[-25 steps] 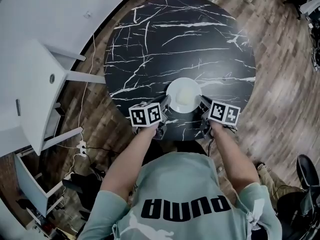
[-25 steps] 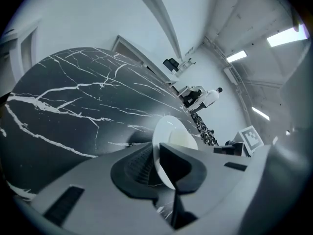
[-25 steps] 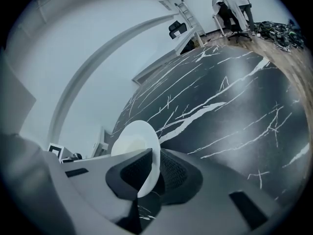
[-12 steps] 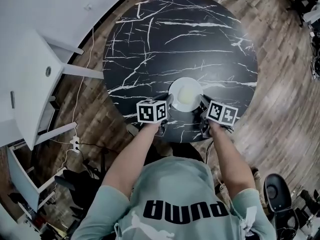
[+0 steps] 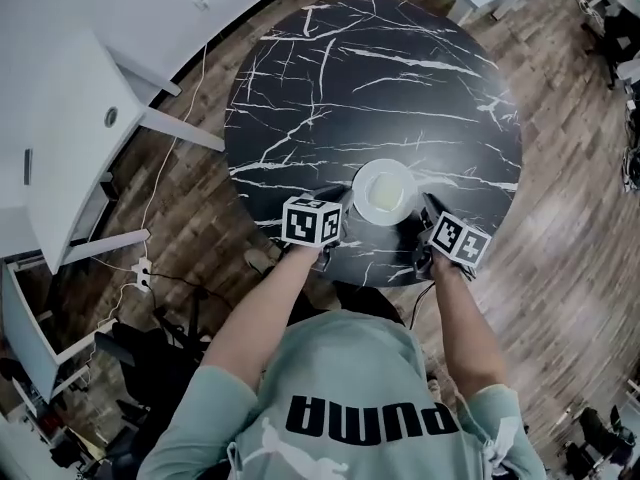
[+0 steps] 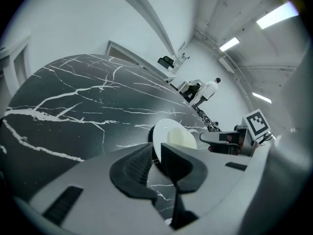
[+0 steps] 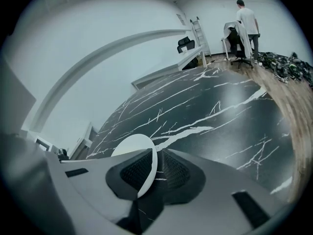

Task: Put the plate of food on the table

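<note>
A white plate (image 5: 384,190) with a pale mound of food (image 6: 182,140) sits low over the near part of the round black marble table (image 5: 370,78). I cannot tell whether it touches the top. My left gripper (image 5: 343,204) is shut on the plate's left rim. In the left gripper view its jaws clamp the plate (image 6: 166,131) edge-on at the left gripper (image 6: 157,158). My right gripper (image 5: 422,212) is shut on the opposite rim. In the right gripper view the plate (image 7: 128,146) stands between the jaws of the right gripper (image 7: 155,169). The right gripper (image 6: 230,142) also shows across the plate.
White desks (image 5: 70,98) curve along the left, with cables and a power strip (image 5: 140,273) on the wood floor. A person (image 7: 247,18) stands by a chair far beyond the table. The table edge (image 5: 380,280) runs just in front of my arms.
The head view has shifted slightly, so the table and plate sit a little further right. Both grippers keep their hold on the plate at the same near spot of the table.
</note>
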Tool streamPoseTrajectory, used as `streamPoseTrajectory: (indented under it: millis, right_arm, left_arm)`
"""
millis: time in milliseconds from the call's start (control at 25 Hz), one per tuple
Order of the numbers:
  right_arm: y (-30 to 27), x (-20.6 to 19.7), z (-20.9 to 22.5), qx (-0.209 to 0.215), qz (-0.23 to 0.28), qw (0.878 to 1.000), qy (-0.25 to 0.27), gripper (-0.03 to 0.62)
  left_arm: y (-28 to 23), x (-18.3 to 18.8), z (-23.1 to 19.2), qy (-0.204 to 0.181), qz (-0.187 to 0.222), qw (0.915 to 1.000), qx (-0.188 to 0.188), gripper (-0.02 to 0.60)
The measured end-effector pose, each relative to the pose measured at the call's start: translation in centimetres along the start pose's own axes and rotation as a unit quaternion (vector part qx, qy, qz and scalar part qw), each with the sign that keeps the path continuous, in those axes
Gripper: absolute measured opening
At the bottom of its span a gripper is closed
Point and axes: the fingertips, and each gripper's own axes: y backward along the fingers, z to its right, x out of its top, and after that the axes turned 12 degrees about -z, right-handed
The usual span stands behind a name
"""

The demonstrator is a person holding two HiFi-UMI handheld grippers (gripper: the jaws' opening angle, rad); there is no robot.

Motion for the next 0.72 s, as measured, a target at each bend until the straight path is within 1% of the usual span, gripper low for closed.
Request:
streamPoseTrajectory:
  millis: [80, 160, 200, 320, 400, 440, 600, 720]
  right_arm:
    - [1.3, -0.2, -0.6, -0.003, 0.015, 1.000, 0.009, 0.052]
    - [2.9, -1.0, -1.7, -0.002, 0.025, 0.999, 0.023, 0.052]
    - [3.8, -1.5, -2.4, -0.001, 0.030, 0.999, 0.030, 0.052]
    - [6.5, -3.1, -4.5, -0.005, 0.048, 0.998, 0.047, 0.048]
    - [7.8, -4.1, -6.1, -0.015, 0.065, 0.996, 0.056, 0.023]
    - [8.3, -4.5, -7.1, -0.021, 0.074, 0.995, 0.061, 0.011]
    - [9.2, -4.8, -12.3, -0.030, 0.123, 0.989, 0.074, 0.011]
    - [10.0, -4.8, -16.4, -0.040, 0.165, 0.984, 0.061, 0.009]
  left_arm:
    - [1.7, -0.6, 0.6, -0.010, 0.009, 0.9997, -0.020, 0.041]
    - [3.8, -1.7, 1.8, -0.032, 0.011, 0.9983, -0.049, 0.010]
    - [5.0, -2.2, 2.4, -0.045, 0.013, 0.9972, -0.058, 0.008]
    - [9.1, -2.9, 3.8, -0.090, 0.030, 0.9935, -0.064, 0.008]
    - [11.9, -2.9, 4.3, -0.124, 0.041, 0.9895, -0.061, 0.008]
    - [13.2, -2.9, 4.4, -0.144, 0.045, 0.9867, -0.060, 0.008]
    - [17.6, -3.3, 3.6, -0.224, 0.043, 0.9722, -0.051, 0.008]
    - [20.3, -3.8, 3.0, -0.274, 0.040, 0.9590, -0.059, 0.008]
